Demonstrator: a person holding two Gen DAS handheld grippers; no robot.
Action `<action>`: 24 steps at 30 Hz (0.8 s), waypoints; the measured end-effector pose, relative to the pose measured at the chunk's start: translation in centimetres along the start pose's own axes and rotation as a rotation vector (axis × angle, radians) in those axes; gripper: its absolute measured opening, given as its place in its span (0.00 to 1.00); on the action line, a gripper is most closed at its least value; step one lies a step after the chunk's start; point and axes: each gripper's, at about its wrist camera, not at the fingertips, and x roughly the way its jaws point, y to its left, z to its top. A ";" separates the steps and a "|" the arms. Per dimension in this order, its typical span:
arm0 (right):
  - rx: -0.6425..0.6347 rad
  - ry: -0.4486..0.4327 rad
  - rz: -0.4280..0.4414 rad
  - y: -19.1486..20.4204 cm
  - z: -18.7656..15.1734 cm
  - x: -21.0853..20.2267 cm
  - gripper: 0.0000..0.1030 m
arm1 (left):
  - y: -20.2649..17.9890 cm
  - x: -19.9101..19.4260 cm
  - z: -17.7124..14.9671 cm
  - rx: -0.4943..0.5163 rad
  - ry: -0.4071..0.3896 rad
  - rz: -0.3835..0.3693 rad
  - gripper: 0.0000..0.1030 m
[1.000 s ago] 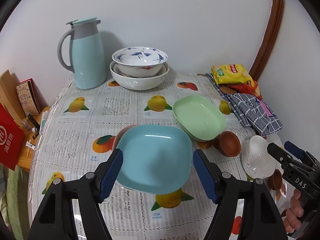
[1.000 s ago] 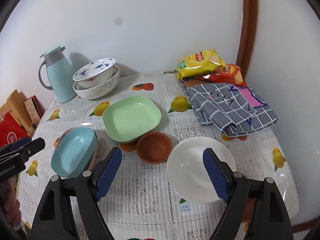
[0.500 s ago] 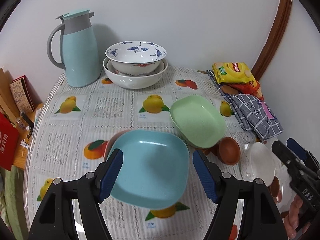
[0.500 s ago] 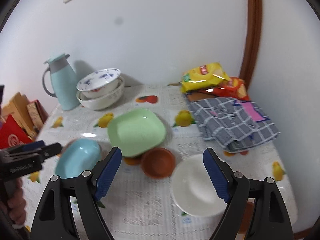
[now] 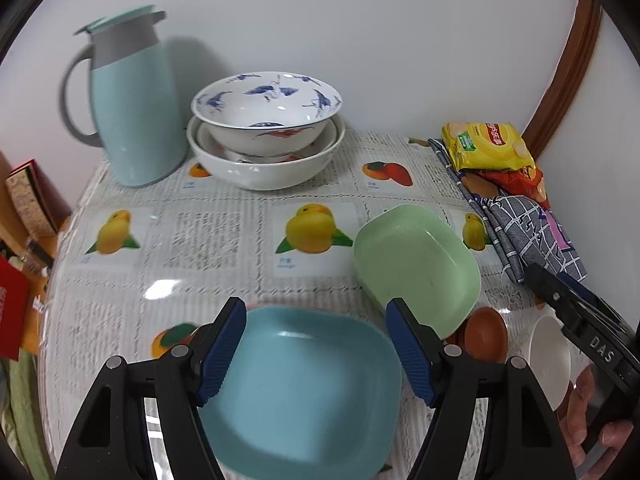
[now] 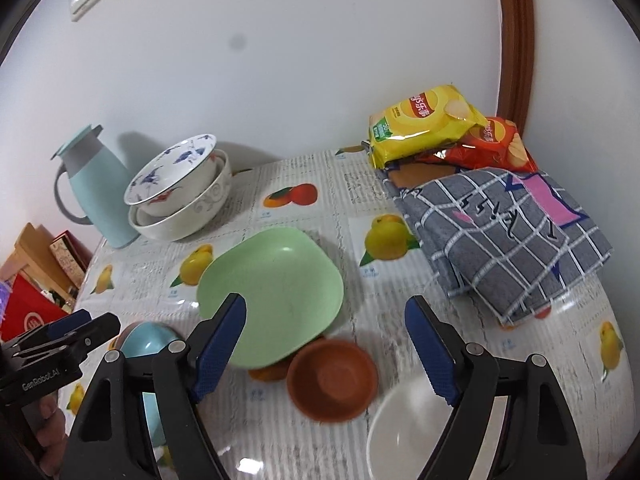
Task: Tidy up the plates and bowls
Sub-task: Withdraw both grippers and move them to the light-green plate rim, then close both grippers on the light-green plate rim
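A square light-blue plate [image 5: 304, 392] lies on the table under my open left gripper [image 5: 316, 348], with a pink rim just showing behind it. A green square plate [image 5: 416, 264] [image 6: 276, 296] rests tilted on a small brown bowl [image 6: 332, 380] [image 5: 486, 338]. A white bowl [image 6: 412, 432] [image 5: 550, 360] sits below my open right gripper [image 6: 326, 344]. Two nested blue-patterned white bowls [image 5: 266, 132] [image 6: 180, 192] stand at the back. Both grippers are empty.
A light-blue thermos jug [image 5: 128, 96] [image 6: 92, 184] stands at the back left. Snack bags [image 6: 432, 124] and a folded checked cloth [image 6: 508, 232] lie at the back right. Boxes and a red packet [image 5: 12, 312] sit off the table's left edge.
Both grippers have moved forward and lower over the table. The blue plate now fills more of the left view; the brown and white bowls sit closer under the right gripper. No dish moved.
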 end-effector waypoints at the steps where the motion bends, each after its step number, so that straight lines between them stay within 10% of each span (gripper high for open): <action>1: 0.003 0.005 -0.005 0.0 0.3 0.5 0.78 | -0.2 0.4 0.3 0.006 0.005 -0.004 0.69; 24: 0.070 0.188 -0.057 0.1 -0.2 9.9 0.64 | -2.4 11.2 3.2 0.015 0.177 -0.069 0.55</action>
